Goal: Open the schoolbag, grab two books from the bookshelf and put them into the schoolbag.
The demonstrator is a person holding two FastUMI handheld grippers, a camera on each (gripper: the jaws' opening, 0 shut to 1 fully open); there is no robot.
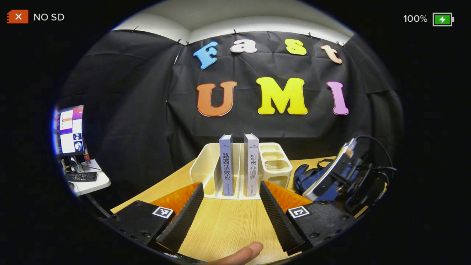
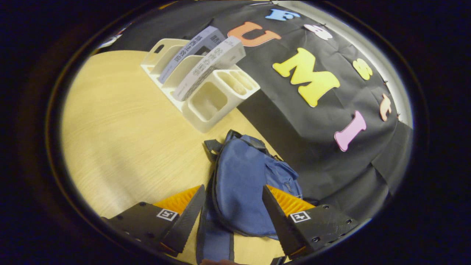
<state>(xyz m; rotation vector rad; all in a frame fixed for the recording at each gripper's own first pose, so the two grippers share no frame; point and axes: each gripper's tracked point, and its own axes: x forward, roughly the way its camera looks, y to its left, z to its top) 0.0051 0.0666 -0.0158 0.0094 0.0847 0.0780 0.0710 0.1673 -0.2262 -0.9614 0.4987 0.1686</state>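
Left tool [image 1: 231,211] spread wide, level; right tool [image 2: 232,215] spread wide, tilted downward, holding nothing.

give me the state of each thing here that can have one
left gripper: open, nothing between its fingers, aimed at the books
right gripper: open, over the schoolbag
schoolbag: lying flat on the table, looks closed
two books: standing upright in the bookshelf
bookshelf: upright on the table, small compartments empty
monitor: switched on

A blue schoolbag [image 2: 241,187], two grey books [image 1: 239,163], a cream bookshelf [image 1: 206,162], a pale woodgrain table [image 2: 121,136].
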